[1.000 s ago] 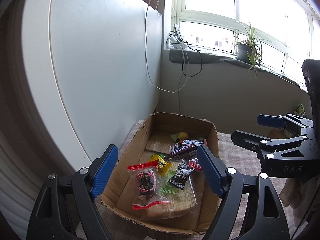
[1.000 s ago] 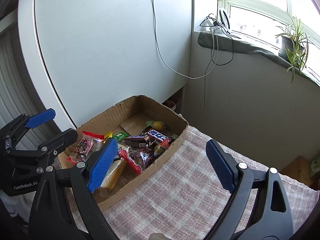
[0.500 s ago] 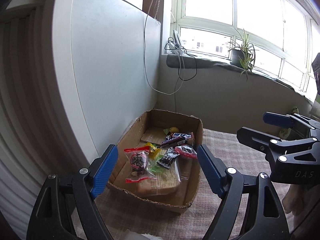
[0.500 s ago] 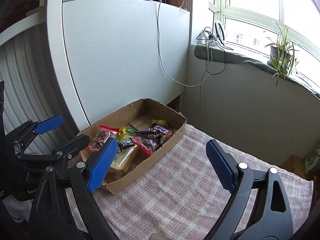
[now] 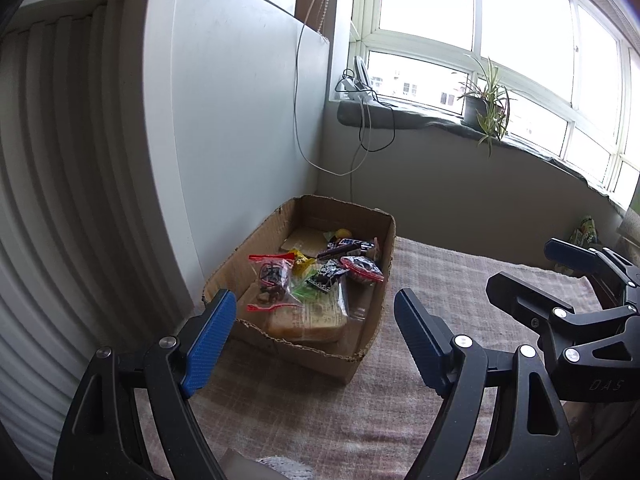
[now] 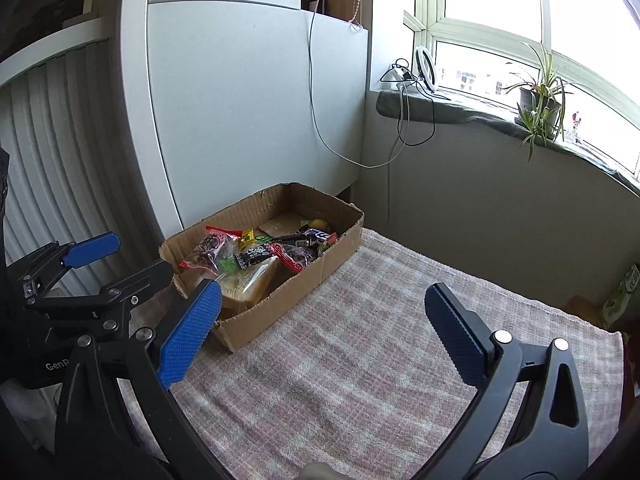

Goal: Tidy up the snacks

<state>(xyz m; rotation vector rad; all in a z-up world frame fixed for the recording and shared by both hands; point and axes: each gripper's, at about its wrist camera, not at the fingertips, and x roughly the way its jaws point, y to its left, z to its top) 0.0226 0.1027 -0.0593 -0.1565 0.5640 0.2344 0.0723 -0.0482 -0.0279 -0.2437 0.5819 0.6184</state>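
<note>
Your left tongs (image 5: 310,346) stand with the blue pads wide apart and nothing between them, held above the checked cloth (image 5: 420,400) just short of the cardboard box (image 5: 304,350). Your right tongs (image 6: 320,334) are likewise spread, empty; their jaws have just been opening further, and only bare cloth shows between the pads. Each tool appears in the other's view: the right one at the far right edge, the left one at the far left edge, both clear of the box.

The snacks lie inside the box, which sits on the cloth close to the white panel (image 6: 256,112). Noted within: a wrapped bread loaf (image 5: 308,320) at the near end; a clear bag with red seal (image 5: 274,276) resting on it; a yellow wrapper (image 5: 301,263); a black packet (image 5: 326,276); a second red-edged bag (image 5: 362,268); a dark bar (image 6: 316,235); a yellow round item (image 5: 343,233) toward the far end.

Beyond: a cable hanging down the wall, and a potted plant (image 6: 538,106) on the windowsill.
</note>
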